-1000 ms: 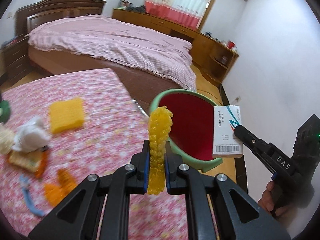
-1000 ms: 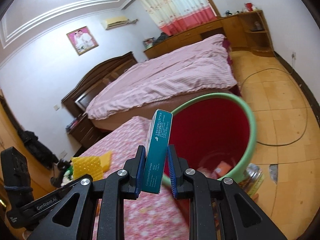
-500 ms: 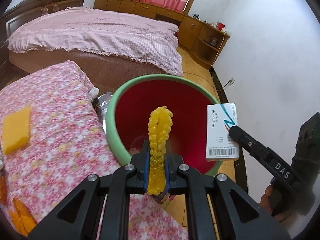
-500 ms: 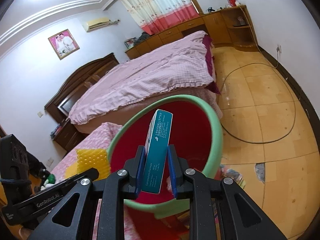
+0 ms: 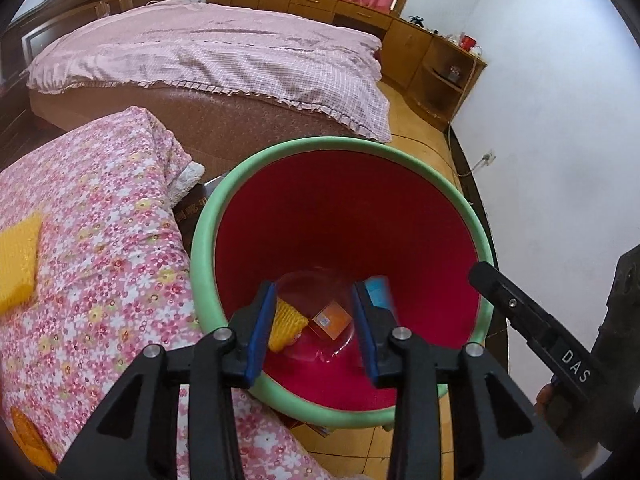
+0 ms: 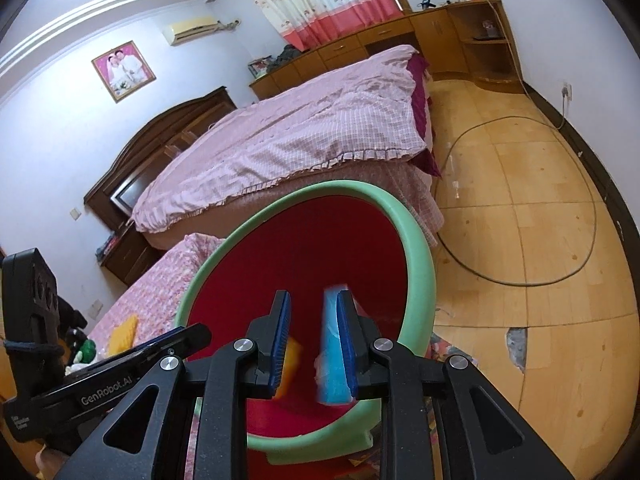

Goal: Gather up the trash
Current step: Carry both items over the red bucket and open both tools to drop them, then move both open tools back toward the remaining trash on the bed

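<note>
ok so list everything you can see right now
round plastic bin: 1, green rim, red inside, on floor
yellow foam net sleeve: 1, yellow, inside bin
small orange box: 1, orange, bin bottom
blue carton: 1, blue, blurred, falling into bin
yellow foam pad: 1, yellow, on pink floral quilt
bed with pink checked cover: 1, pink, behind bin
left gripper: 1, black, jaws just opened, nothing held between them
right gripper: 1, black, open, carton slipping past one pad

Left gripper [image 5: 316, 322] fingers apart above red bin [image 5: 400, 152], yellow foam strip [image 5: 286, 324] inside, floral bedspread [image 5: 100, 240] beside
</note>
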Motion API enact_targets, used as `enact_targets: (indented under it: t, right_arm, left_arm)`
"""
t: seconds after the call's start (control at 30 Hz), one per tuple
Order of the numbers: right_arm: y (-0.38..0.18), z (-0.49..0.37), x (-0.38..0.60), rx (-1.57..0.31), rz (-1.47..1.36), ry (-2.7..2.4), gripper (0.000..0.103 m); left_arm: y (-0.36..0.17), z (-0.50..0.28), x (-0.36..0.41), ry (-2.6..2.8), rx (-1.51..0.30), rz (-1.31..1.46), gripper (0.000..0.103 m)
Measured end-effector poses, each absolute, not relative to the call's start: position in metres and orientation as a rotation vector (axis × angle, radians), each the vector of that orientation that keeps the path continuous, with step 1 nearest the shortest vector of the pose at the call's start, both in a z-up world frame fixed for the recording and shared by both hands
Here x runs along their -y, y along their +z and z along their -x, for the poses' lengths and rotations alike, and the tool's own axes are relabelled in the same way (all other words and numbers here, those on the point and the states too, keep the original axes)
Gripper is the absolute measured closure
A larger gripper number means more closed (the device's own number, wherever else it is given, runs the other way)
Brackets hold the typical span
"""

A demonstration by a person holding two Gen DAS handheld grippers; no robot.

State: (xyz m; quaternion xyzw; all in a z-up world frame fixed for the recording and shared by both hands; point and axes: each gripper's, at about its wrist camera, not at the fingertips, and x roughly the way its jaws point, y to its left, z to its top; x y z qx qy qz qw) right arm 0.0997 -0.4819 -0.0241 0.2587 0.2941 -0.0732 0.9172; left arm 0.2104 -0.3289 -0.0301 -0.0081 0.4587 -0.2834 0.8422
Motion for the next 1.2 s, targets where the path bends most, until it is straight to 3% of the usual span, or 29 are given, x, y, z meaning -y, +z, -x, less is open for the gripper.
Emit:
enact_targets:
  t: [0.73, 0.83, 1.2]
  right_arm:
    - [-0.009, -0.099, 0.442, -0.597, -0.514, -0.073, 0.069]
    - [-0.003, -0.095, 0.431, -0.586, -0.508, -0.072, 0.057]
    - [0.008, -0.086, 0.397, -0.584, -0.493, -0.048, 0.056]
  left_arm:
    - [0.004, -0.188, 0.233, -0.478, -0.877, 0.103, 0.065]
    - [0.01, -0.18, 0.217, -0.469, -0.859, 0.121, 0.065]
    - [0.025, -0.16, 0.168, -0.406, -0.824, 0.158, 0.065]
